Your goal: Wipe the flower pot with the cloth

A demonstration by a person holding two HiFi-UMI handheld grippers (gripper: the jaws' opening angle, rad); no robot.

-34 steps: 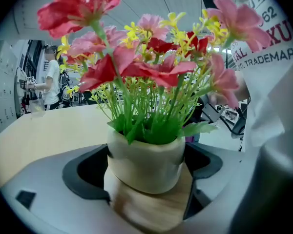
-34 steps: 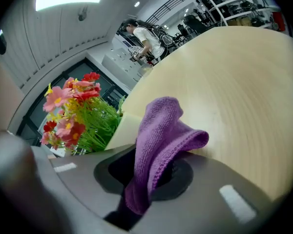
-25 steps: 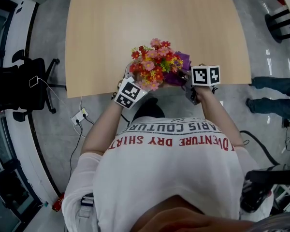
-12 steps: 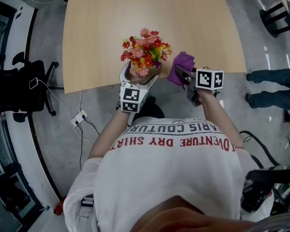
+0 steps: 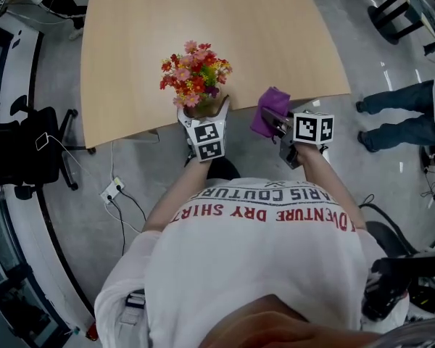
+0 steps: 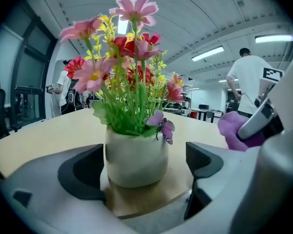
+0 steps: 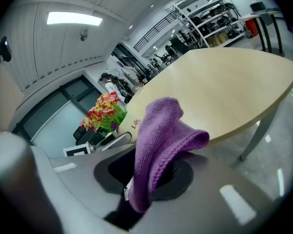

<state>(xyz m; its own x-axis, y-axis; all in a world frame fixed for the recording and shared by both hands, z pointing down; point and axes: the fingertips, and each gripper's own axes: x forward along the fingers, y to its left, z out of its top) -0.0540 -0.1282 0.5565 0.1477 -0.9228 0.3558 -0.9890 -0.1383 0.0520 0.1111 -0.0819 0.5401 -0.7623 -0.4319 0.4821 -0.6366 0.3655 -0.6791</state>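
White flower pot [image 6: 136, 157] sits between spread left jaws; right jaws pinch purple cloth [image 7: 158, 145].

The pale wooden table with rounded edges [image 5: 275, 27] lies before me. Left of the table I see a black swivel office chair [image 5: 22, 151]. Below the table's near left corner a white power strip [image 5: 110, 190] lies on the grey floor [image 5: 76, 201]. Right of the table stand a person's blue-jeaned legs [image 5: 395, 131].

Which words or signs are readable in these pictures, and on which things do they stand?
"Life", any rest hidden behind the cloth: flower pot.
"ARIS COUTUR", upside down, ends out of sight: shirt.
"DVENTURE DRY SHIRT", upside down: same shirt.
Nothing else is readable.
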